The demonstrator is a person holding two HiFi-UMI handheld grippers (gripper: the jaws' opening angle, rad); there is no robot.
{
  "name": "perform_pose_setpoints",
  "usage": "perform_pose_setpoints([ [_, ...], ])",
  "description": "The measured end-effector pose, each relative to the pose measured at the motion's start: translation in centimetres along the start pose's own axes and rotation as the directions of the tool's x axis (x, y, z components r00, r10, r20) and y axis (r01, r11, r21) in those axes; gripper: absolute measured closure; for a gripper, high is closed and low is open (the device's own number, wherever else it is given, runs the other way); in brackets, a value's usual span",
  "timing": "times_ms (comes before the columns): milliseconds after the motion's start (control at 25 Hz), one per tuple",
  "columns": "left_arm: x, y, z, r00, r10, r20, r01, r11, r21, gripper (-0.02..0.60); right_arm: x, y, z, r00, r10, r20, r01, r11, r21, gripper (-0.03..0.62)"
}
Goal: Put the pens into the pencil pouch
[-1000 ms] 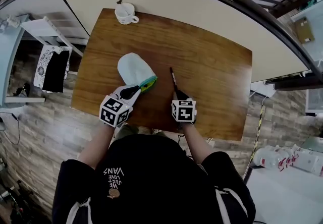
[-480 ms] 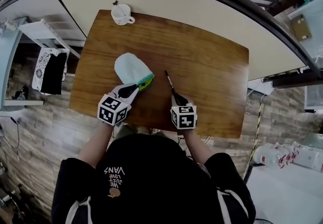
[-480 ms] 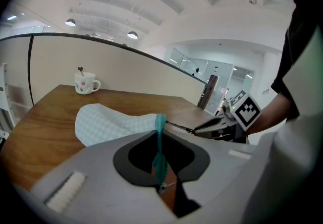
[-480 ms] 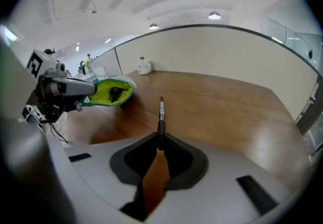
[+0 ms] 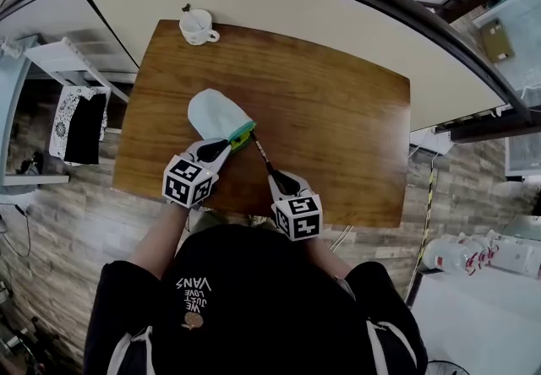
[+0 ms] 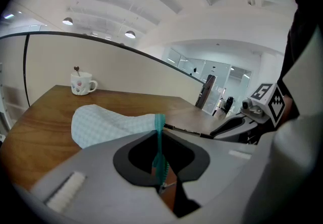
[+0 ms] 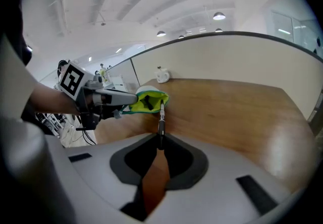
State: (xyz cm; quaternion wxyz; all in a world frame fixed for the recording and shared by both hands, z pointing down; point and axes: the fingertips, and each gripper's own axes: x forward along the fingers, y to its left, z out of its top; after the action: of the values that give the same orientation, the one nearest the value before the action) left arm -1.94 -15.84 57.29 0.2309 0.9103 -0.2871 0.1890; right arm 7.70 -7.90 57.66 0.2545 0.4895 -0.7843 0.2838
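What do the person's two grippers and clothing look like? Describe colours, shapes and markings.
The left gripper and right gripper match: pale grey bodies, tapering black fingers, each topped by a white cube with black square markers. The person wears a black top with white print.

The pen's (image 5: 259, 152) rear end is disappearing between the jaws of the right hand-held gripper (image 5: 272, 172), which have just been closing on it, and its tip is showing too small to place inside or outside the pouch's (image 5: 215, 114) mouth. The left hand-held gripper (image 5: 226, 144) is covering the pouch's near corner, and the mug's (image 5: 196, 25) print is showing too small to read.
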Motion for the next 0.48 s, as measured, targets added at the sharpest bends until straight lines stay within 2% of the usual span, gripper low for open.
perform_pose_setpoints([
  [480,-0.3,-0.7,-0.4,0.999,-0.037,-0.001,0.037,0.999,0.004,0.543,2.5,1.8,1.7,0.999,0.044,-0.014,-0.045,0.996,-0.071,0.539],
])
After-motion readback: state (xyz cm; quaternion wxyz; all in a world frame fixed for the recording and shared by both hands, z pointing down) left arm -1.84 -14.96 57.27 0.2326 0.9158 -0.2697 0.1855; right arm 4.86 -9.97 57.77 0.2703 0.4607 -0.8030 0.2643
